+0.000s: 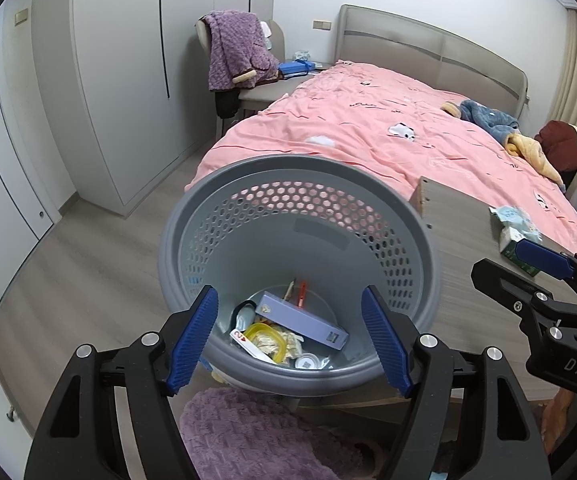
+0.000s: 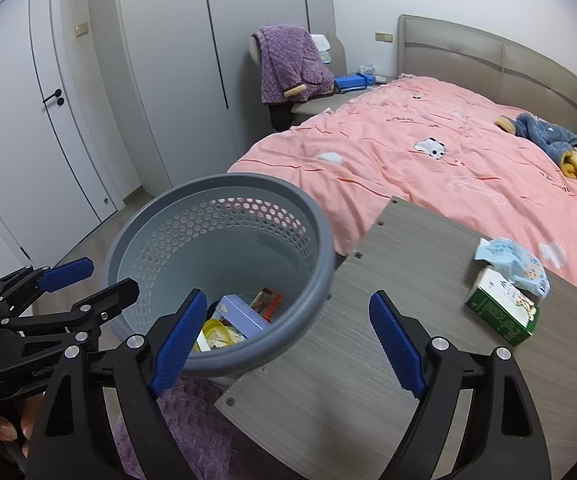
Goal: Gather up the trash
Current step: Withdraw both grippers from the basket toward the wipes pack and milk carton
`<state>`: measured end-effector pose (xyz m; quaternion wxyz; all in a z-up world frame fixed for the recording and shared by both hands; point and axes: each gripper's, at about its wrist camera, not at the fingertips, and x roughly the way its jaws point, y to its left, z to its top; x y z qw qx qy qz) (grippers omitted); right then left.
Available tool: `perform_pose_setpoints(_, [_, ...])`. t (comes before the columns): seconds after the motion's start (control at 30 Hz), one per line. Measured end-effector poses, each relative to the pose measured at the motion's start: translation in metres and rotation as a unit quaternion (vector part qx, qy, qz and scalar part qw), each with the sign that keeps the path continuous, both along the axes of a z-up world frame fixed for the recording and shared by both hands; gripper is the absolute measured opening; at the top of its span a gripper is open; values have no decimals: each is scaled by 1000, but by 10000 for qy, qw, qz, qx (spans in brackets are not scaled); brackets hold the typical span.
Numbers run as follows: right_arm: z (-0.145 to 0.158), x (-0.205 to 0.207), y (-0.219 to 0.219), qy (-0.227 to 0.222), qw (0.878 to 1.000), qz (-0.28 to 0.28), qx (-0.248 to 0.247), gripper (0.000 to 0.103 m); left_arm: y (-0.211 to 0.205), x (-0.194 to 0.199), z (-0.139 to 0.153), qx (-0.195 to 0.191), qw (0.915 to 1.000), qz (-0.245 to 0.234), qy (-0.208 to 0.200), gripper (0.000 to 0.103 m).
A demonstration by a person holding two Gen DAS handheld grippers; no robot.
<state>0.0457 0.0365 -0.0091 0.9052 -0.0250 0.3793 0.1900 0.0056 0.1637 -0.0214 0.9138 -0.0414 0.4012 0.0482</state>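
Nearest to my cameras were my own tongs. My left tongs [image 1: 290,334] stood wide with nothing between the blue pads, and they pointed down into the grey waste basket [image 1: 300,184]. My right tongs [image 2: 284,338] also stood wide and empty, above the near edge of the table [image 2: 368,360], just beside the basket rim.

The basket stood at the left edge of the table, next to the pink bed [image 2: 428,168]. At its bottom already lay a pale blue box [image 1: 302,320], a yellow lid or ring [image 1: 266,336], a red and white playing card [image 1: 244,338], an orange pen-like thing [image 1: 302,294] and some crumpled scraps.

I judged that one drop into the basket was just finished, because both tongs were empty over it. Still on the table, well apart from the basket on the right side, lay a green and white carton [image 2: 502,314] and, touching it, a crumpled light blue wrapper [image 2: 508,258]. The next move, I think, called for my right tongs to go across to these two, to close on one of them, and to carry it over the rim.

About writing: I could read "DAS" on the body of the right tongs in the left view, and "GenRo", cut off, on the left tongs in the right view. The print on the carton and the wrapper was too small to read.
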Motion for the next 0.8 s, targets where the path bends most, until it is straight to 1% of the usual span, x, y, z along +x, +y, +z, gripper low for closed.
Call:
perform_pose_setpoints(0.13, [0, -3, -20, -2, 9998, -203, 37, 82, -15, -3, 2, -31, 10000, -91, -21, 72])
perform_pose_setpoints(0.27, [-1, -7, -52, -14, 9988, -485, 72, 82, -36, -3, 1, -72, 9997, -236, -9, 72])
perform_pose_setpoints(0.5, [-10, -12, -113, 48, 9946, -1033, 104, 82, -85, 2, -4, -62, 9981, -612, 48, 72])
perform_pose_setpoints(0.6, [-14, -13, -137, 71, 9921, -1252, 37, 82, -106, 5, -8, -73, 9969, -772, 90, 72])
perform_pose_setpoints(0.8, [-25, 0, -182, 164, 9869, -1604, -38, 82, -141, 20, -13, -6, 9950, -980, 188, 72])
